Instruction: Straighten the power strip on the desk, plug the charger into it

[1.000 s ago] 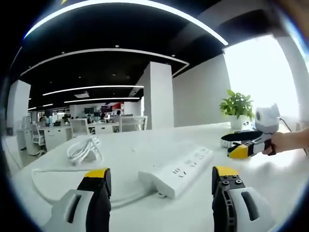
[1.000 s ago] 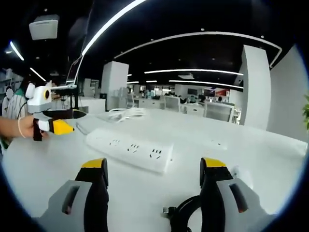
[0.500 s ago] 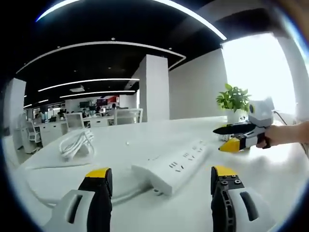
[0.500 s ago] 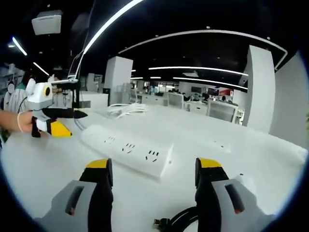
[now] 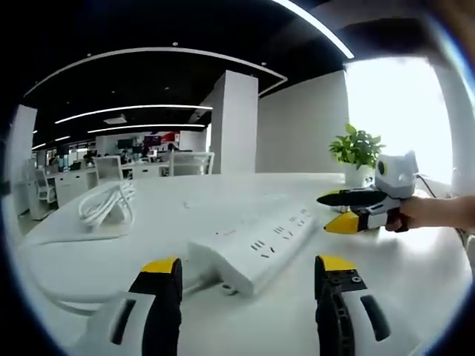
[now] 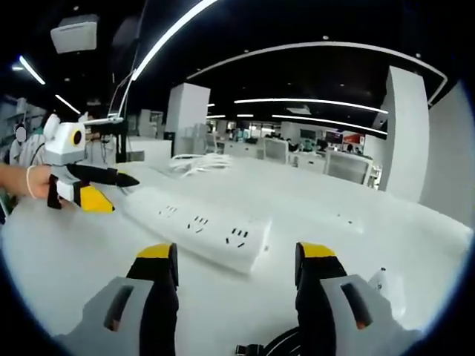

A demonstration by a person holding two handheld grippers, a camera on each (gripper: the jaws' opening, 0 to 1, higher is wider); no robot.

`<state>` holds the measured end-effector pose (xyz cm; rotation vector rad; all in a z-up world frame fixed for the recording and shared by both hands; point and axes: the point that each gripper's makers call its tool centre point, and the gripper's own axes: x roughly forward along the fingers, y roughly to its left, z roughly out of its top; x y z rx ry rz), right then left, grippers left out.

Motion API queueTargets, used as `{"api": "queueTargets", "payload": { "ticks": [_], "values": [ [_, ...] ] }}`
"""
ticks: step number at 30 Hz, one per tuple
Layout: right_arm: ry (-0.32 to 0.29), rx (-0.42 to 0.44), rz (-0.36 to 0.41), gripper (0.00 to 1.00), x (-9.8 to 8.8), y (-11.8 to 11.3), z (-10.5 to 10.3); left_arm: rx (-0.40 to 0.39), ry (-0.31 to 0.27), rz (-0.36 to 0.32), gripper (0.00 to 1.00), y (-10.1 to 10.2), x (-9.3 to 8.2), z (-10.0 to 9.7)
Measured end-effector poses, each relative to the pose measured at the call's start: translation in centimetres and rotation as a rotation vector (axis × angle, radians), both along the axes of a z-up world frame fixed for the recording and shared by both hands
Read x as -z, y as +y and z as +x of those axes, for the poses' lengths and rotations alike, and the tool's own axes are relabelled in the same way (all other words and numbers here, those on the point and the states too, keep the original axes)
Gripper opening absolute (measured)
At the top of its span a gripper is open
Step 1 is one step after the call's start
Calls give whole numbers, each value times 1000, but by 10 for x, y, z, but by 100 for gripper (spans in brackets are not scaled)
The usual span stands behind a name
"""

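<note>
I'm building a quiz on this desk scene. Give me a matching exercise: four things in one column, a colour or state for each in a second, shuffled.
Things:
1. power strip
2. potted plant
3. white cable
4. left gripper

States:
a. coiled in a bundle
b. green leaves
c. open, holding nothing
d. lying flat, sockets up

Pairs: 1-d, 2-b, 3-a, 4-c
</note>
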<state>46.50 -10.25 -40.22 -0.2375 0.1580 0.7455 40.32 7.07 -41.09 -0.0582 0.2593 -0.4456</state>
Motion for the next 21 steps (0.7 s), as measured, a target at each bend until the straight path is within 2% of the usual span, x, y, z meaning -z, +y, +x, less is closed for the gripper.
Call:
{"api": "queueTargets", "payload": {
  "ticks": [7, 21],
  "values": [
    [14, -7, -5, 59, 5, -2, 2, 34, 35, -24, 70, -12, 3, -7],
    [45, -24, 0, 45, 9, -3, 2, 47, 74, -21, 61, -16, 9, -10]
  ]
}}
